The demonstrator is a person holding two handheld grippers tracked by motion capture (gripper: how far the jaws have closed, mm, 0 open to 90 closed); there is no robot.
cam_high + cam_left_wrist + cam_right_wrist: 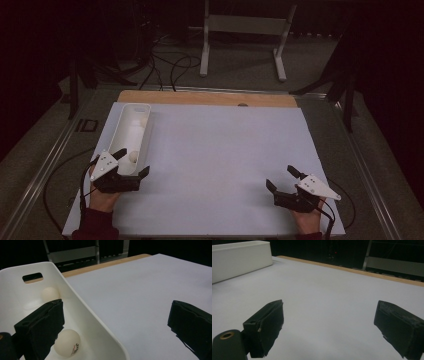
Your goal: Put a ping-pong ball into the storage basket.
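Two grippers sit at the near edge of the counter (225, 150), both wide open and holding nothing. The right gripper (289, 181) is at about 5 o'clock, over bare white surface, its fingers (265, 327) spread w/ no object between them. The left gripper (131, 162) is at about 7 o'clock and straddles the near long wall of the white bin (120, 131): one finger (41, 327) is inside the bin, the other outside over the counter. Just beside the inner finger lies a white ball (67, 342), touching the bin floor; I judge this is the thing to be picked. A second ball (49, 293) lies farther, toward 12 o'clock, near the handle slot. The bin's long axis runs near to far, approx. 6-to-12. The left hand is clearly the nearer one, so the next grasp probably needs the outer finger brought inside the wall.
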